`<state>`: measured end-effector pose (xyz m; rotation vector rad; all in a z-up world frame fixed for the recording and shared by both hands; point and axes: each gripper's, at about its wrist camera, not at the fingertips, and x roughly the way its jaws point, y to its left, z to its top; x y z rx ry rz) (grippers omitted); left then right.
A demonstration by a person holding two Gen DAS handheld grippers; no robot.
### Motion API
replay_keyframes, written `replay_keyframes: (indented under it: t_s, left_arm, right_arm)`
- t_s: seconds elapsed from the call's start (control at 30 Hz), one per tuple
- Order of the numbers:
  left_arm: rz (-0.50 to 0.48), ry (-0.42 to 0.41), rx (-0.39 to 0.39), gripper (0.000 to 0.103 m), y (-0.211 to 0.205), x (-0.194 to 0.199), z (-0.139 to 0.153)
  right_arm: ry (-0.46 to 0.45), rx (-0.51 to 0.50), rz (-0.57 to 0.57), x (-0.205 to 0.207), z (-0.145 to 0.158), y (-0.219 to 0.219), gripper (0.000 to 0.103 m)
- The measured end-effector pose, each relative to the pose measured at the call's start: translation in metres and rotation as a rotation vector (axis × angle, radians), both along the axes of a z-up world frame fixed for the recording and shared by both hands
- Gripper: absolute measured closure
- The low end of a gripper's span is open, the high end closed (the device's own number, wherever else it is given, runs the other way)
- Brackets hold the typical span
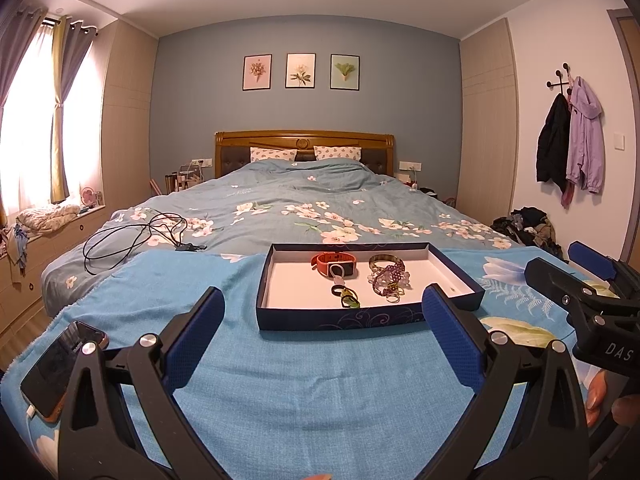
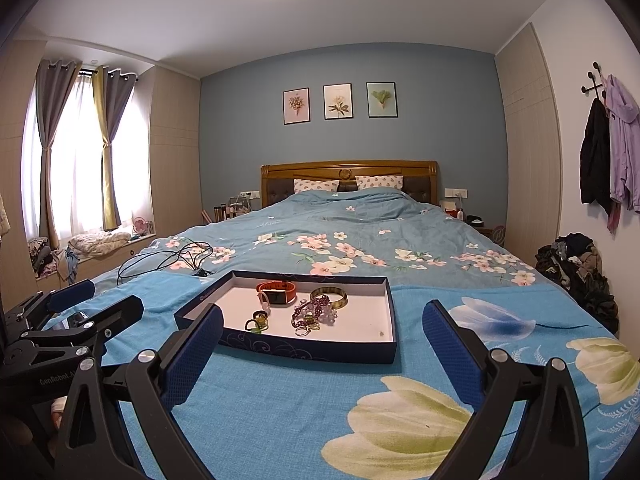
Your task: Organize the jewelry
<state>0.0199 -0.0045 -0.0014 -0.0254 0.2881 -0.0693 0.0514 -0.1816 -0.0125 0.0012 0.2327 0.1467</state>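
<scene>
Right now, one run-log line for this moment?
left gripper open, empty | right gripper open, empty | jewelry untouched in box

**Materials and surface finishes**

Near, woven blue cloth [image 1: 304, 376], matt and slightly coarse. Cardboard tray [image 1: 340, 318]: dark printed outside, matt white paper lining. Orange band [image 1: 325, 259], smooth rubbery look; bangle [image 2: 334, 295], polished metal; glossy purple beads [image 2: 310, 310]. Gripper pads [image 2: 452, 350], textured blue. Far, varnished wooden headboard [image 1: 304, 140]. Phone [image 1: 60, 368] at left, glossy.
</scene>
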Motion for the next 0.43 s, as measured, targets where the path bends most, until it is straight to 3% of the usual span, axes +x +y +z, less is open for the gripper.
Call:
replay_keyframes:
  t_s: [0.27,0.43]
  left_arm:
    - [-0.006,0.015,-0.01,0.006,0.003,0.003,-0.002]
    - [-0.002,0.101,-0.008,0.006,0.015,0.018,-0.01]
  right_arm:
    - [0.022,-0.003,0.012,0.002,-0.001,-0.004,0.007]
    - [0.14,-0.024,-0.018,0.024,-0.006,-0.037,0.007]
